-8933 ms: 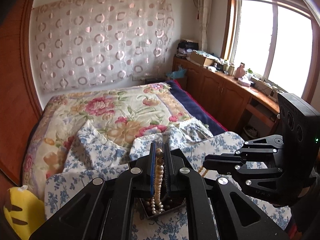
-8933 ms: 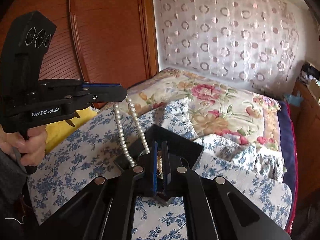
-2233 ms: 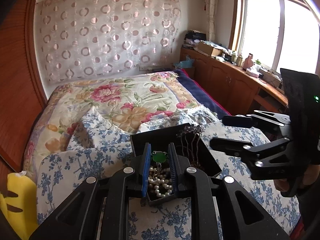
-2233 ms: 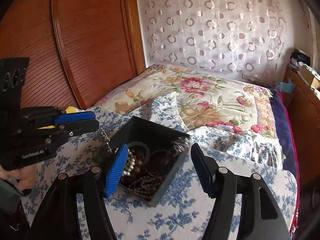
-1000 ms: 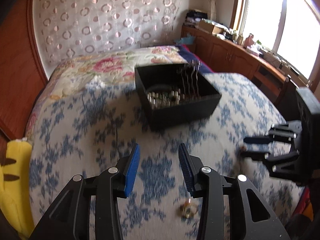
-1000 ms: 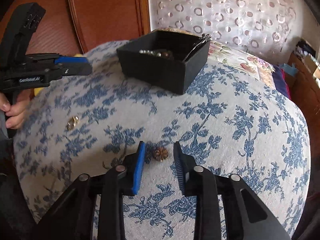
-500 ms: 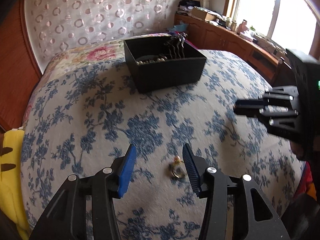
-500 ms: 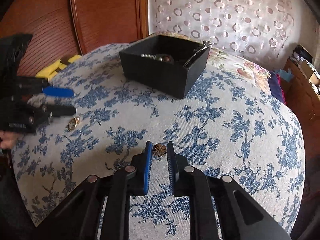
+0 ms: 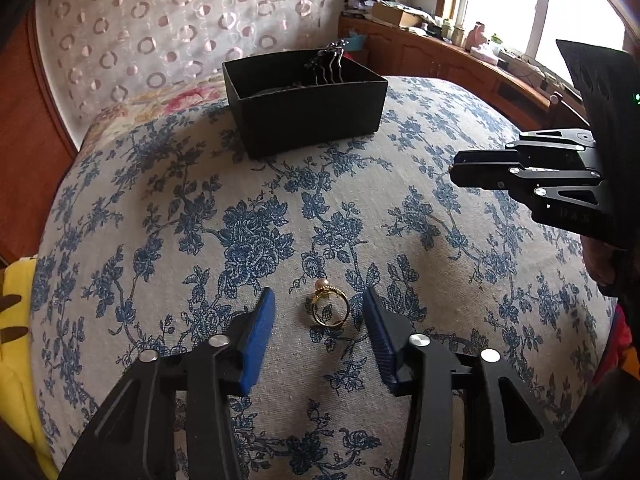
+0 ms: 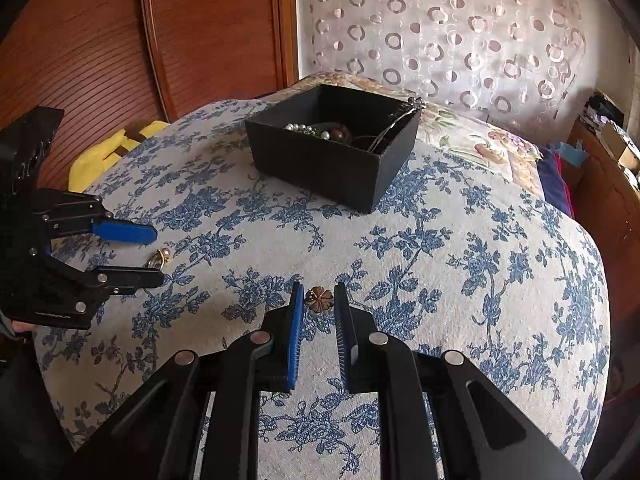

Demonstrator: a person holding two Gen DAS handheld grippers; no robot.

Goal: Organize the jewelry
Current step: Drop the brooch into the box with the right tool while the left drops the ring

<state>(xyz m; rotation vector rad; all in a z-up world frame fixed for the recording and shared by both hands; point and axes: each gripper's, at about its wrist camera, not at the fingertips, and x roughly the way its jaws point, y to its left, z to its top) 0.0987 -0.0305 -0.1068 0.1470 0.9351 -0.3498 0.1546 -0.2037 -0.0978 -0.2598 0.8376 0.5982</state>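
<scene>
A gold ring with a pearl (image 9: 329,305) lies on the blue-flowered cloth (image 9: 248,236), between the tips of my open left gripper (image 9: 319,307); it also shows in the right wrist view (image 10: 159,258). A small bronze flower piece (image 10: 319,299) lies between the tips of my right gripper (image 10: 318,300), whose jaws stand close on either side of it, with small gaps. A black open box (image 9: 304,100) with pearls, beads and a hair comb stands further back on the cloth; it also shows in the right wrist view (image 10: 332,160).
A yellow cushion (image 10: 108,152) lies at the cloth's left edge by a wooden headboard (image 10: 120,40). A floral bedspread (image 10: 480,136) lies behind the box. A wooden cabinet with clutter (image 9: 440,52) runs under the window on the right.
My left gripper has come closer to the ring, which now lies between its tips. My right gripper stays around the bronze flower piece, jaws slightly wider than half a second ago.
</scene>
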